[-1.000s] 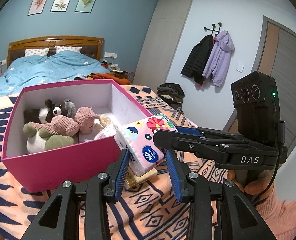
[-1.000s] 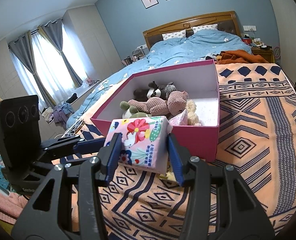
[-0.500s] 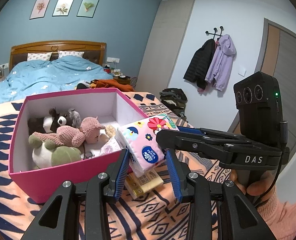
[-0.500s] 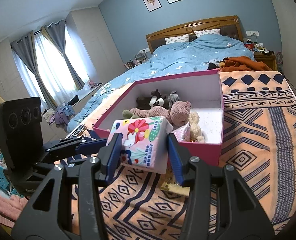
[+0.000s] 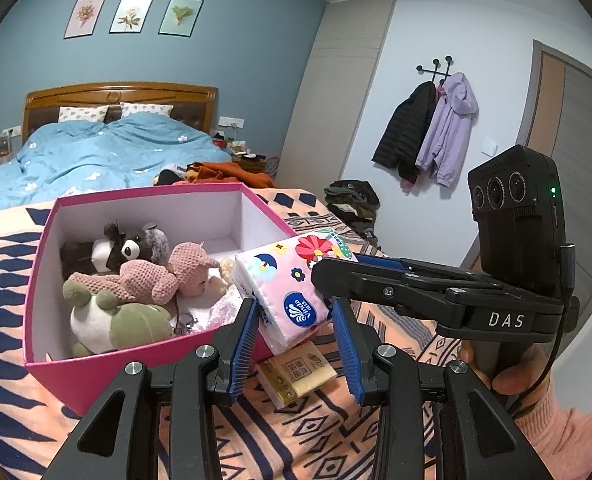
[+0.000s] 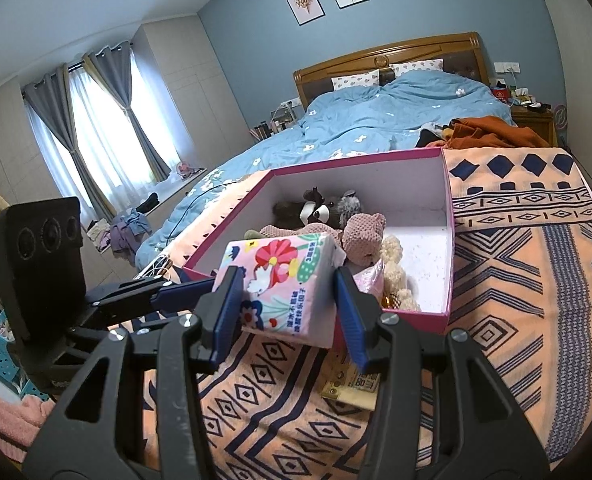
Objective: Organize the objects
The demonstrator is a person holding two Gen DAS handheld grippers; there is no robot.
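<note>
My right gripper (image 6: 287, 304) is shut on a pink flowered tissue pack (image 6: 285, 280) and holds it in the air at the near edge of the pink box (image 6: 450, 216). The pack also shows in the left wrist view (image 5: 287, 280), gripped by the right gripper's fingers (image 5: 376, 262). My left gripper (image 5: 296, 340) is open and empty, just below and in front of the pack. The box (image 5: 55, 368) holds a pink knitted bear (image 5: 155, 276), a raccoon plush (image 5: 127, 248) and a green frog plush (image 5: 123, 320). A tan paper packet (image 5: 296, 372) lies on the blanket beside the box.
The box stands on an orange and navy patterned blanket (image 6: 536, 280) at the foot of a bed with a blue duvet (image 6: 376, 120). Orange clothes (image 6: 488, 132) lie behind the box. Coats (image 5: 428, 128) hang on the wall to the right.
Both grippers have risen a little and moved toward the box. The tissue pack now hangs higher over the box's near edge, and the tan packet beneath it has come into view.
</note>
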